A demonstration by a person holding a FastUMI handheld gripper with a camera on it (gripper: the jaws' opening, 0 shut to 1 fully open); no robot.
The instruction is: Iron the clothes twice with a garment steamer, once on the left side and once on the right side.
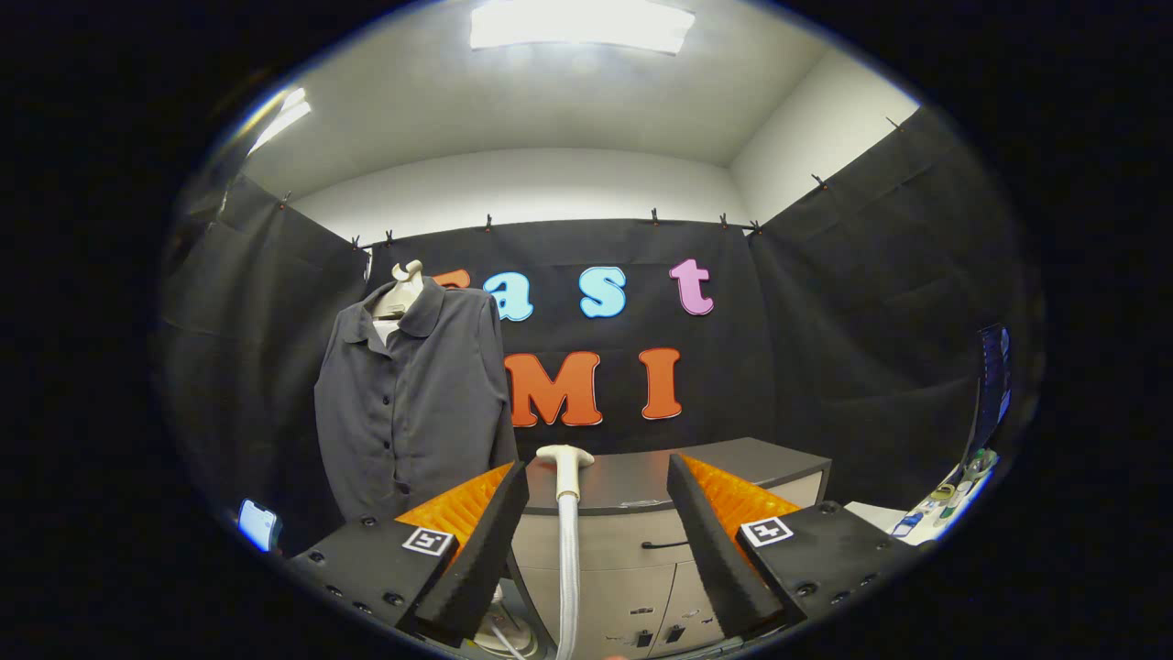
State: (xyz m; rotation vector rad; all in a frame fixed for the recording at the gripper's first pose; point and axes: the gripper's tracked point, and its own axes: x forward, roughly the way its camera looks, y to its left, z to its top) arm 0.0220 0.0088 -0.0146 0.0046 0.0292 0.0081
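Landmark: the grey cabinet [733, 458] w/ dark top, straight ahead of my claw [596, 513].

Far left of the cabinet, low down: one phone [257, 524] w/ lit screen, on what I can't tell. Next, still left of the cabinet: one dark button-up shirt [412, 403] hung on a pale hanger [401, 289] in front of the booth wall, facing me, front placket running top to bottom.

In front of the cabinet's left half: one steamer head [564, 456], pale, T-shaped, upright on one ribbed hose [568, 568] that drops straight down between my fingers. Long axis vertical.

My claw: two fingers, spread wide apart, gripping nothing. The steamer head stands in the gap betw. them, slightly nearer the left finger [481, 541], just beyond the tips, touching neither.

I judge the grab not yet done: I'd need to go fwd and close across the upright handle. The shirt lies up and left of the steamer.

Right of the cabinet: a paler table edge [880, 513] w/ small clutter [948, 500], too blurred to count.
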